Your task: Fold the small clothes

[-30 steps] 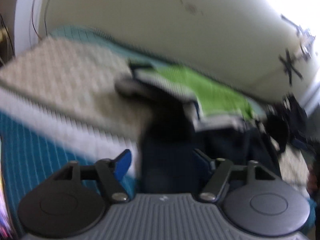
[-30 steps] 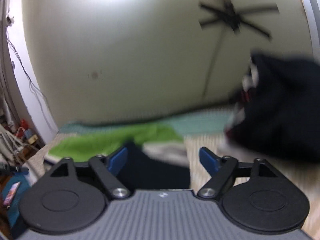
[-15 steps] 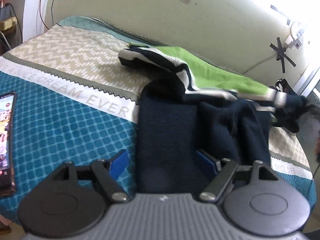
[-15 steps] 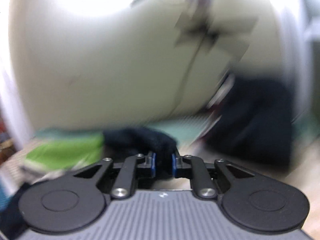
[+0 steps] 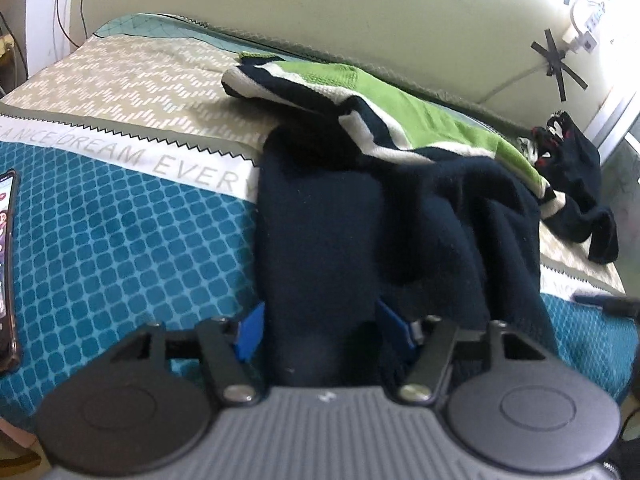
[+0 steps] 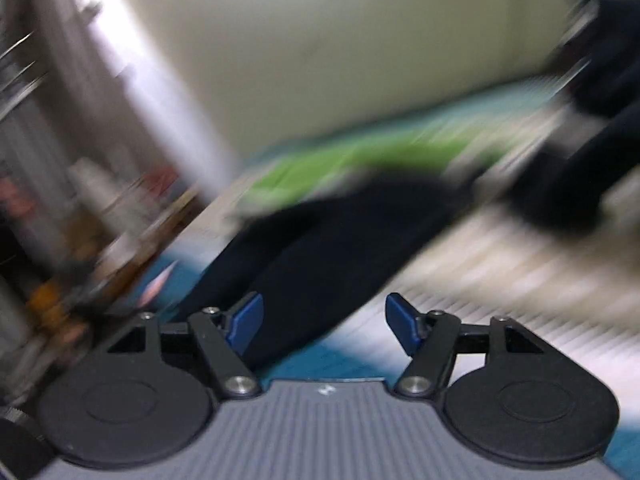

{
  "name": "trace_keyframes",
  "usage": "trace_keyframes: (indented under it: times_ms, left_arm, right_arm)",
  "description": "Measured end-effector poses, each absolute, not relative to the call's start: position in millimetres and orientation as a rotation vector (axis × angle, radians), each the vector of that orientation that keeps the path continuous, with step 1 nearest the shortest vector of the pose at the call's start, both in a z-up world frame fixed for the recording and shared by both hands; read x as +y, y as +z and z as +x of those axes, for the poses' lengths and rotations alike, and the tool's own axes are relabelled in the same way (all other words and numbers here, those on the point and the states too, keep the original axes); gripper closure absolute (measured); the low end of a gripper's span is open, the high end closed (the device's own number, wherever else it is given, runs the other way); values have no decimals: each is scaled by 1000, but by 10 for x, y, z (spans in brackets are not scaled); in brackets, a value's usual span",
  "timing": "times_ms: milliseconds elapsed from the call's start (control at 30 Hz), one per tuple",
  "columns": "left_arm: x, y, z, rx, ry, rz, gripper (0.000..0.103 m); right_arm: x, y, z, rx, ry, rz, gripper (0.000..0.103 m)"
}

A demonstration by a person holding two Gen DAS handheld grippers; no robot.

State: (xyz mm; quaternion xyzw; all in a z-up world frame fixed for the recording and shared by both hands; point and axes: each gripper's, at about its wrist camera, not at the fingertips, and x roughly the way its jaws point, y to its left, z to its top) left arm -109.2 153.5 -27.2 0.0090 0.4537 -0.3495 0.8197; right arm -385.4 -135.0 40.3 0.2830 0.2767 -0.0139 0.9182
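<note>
Left gripper (image 5: 320,330): jaws closing around the navy garment (image 5: 320,220) on the bedspread (image 5: 120,240); contact unclear. Right gripper (image 6: 324,322): jaws opening, garment at 11 o'clock, left pad (image 6: 244,320) overlapping cloth.

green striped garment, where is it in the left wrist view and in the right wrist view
Left wrist view: the green striped garment lies upper centre on the bed, behind the dark navy cloth, running toward the right.
Right wrist view: a blurred green band at centre, just beyond the same navy cloth.
Shared landmark: the pale wall behind the bed.
</note>
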Motion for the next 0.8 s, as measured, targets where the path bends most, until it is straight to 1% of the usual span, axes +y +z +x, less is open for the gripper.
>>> trace_keyframes:
  times_ms: [33,67,100,133,167,200,267,300,333,433,533,633,667,733,767,800]
  left_arm:
    - [1534,-270,-1106,966,-747,21,49]
    - [1532,-266,-1123,961,-747,25,56]
    - [1527,-263,-1146,951,-746,28,67]
    - [1529,-265,-1160,944,-744,27,73]
    - [1533,-271,-1161,943,-733,24,89]
    - [1541,-279,-1144,950,-712,13,94]
    - [1592,-251,-1112,960,-711,-41,94]
    - [1620,-220,-1107,953,-715,-58,94]
    - [1653,-157,-1114,936,-722,-69,94]
    - [1753,79,-1152,897,-765,-109,94]
    - [1842,299,-1257,876,-838,-127,95]
    - [1892,375,-1405,876,-886,-69,92]
    - [1895,365,-1430,883,-884,-51,90]
    - [1910,338,-1414,871,-852,-13,76]
    - [1919,333,-1372,865,-821,-11,65]
    - [1926,337,-1304,863,-781,-15,62]
  right_arm:
    - [-1240,311,-3734,611,26,608,43]
    - [-1168,237,-3603,653,63,630,44]
    - [-1076,149,-3461,699,88,650,44]
    - [-1022,83,-3363,720,95,667,45]
    - [-983,62,-3285,692,101,684,45]
    - [-988,52,-3192,691,104,709,47]
    - [-977,17,-3063,676,92,761,78]
    - [-990,28,-3019,676,60,746,86]
    - [-973,81,-3045,666,53,725,91]
    - [-1045,476,-3325,566,27,583,96]
    - [-1100,986,-3784,483,32,495,97]
    - [-1003,1224,-4149,542,73,409,96]
    - [-983,1211,-4252,580,117,403,96]
    - [-910,1108,-4323,680,147,383,92]
    - [-898,1035,-4315,724,116,352,88]
    - [-933,975,-4298,751,53,317,68]
